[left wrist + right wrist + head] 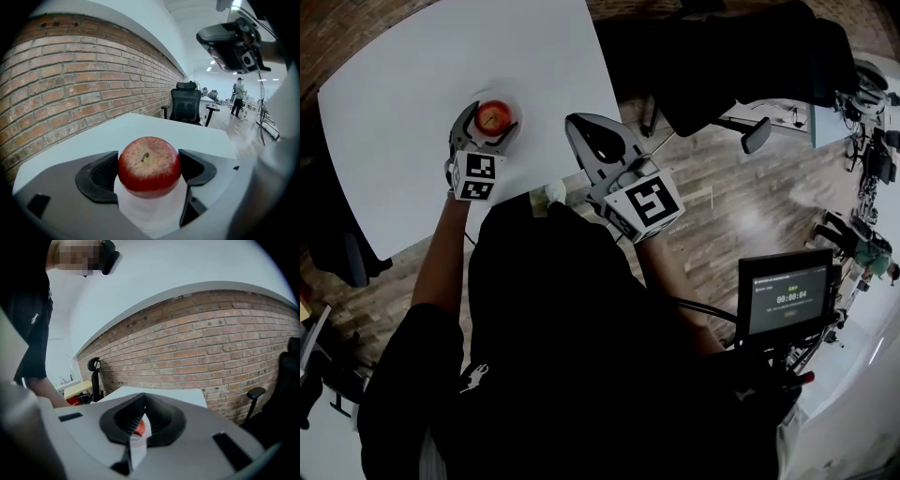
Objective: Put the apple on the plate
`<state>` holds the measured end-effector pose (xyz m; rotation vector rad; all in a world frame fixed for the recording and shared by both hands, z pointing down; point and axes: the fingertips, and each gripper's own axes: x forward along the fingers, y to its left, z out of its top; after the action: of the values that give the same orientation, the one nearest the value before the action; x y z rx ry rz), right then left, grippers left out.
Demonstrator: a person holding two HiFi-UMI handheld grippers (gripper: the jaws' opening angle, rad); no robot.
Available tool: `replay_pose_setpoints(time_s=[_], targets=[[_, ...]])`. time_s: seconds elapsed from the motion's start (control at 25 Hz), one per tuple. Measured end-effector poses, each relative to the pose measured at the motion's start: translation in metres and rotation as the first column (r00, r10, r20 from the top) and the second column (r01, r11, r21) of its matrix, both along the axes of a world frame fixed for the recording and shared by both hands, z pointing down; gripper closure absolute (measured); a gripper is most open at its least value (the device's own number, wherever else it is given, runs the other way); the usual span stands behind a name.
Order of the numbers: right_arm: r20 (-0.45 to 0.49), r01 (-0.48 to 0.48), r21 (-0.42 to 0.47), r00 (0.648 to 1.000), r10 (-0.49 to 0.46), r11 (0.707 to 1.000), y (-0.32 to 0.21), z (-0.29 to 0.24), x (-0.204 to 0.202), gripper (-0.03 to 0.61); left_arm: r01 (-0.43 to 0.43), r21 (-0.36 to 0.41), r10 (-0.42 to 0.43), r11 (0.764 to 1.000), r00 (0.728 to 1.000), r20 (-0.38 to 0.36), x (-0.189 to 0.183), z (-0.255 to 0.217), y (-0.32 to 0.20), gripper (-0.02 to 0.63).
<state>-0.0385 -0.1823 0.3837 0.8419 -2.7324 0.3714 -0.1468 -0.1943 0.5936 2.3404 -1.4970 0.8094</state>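
A red apple (493,116) (149,164) sits between the jaws of my left gripper (492,124) (149,169). Both dark pads (101,176) press its sides, so that gripper is shut on the apple. Around and under the apple lies a pale round plate (511,100), hard to tell from the white table (403,84). I cannot tell whether the apple rests on the plate or hangs just above it. My right gripper (578,129) (140,420) is shut and empty over the table's near right edge. A sliver of the apple (139,427) shows through its narrow slit.
A brick wall (70,79) runs behind the table. A black office chair (186,105) stands at the far end and another chair (741,56) beside the table's right side. A small monitor (787,292) stands at the person's right. The floor is wood.
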Motion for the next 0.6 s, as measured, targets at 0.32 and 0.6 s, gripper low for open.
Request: replay_pose_setpoints(time_s=[0.32, 0.6], targets=[[-0.011, -0.042, -0.004, 0.999, 0.041, 0.999, -0.004, 0.005, 0.012, 0.575, -0.005, -0.035, 0.006, 0.999, 1.000, 0.031, 0.000, 0.021, -0.004, 0.209], [-0.020, -0.081, 0.000, 0.996, 0.081, 0.997, -0.011, 0.008, 0.020, 0.575, -0.041, -0.030, 0.042, 0.999, 0.998, 0.056, 0.004, 0.031, -0.013, 0.207]])
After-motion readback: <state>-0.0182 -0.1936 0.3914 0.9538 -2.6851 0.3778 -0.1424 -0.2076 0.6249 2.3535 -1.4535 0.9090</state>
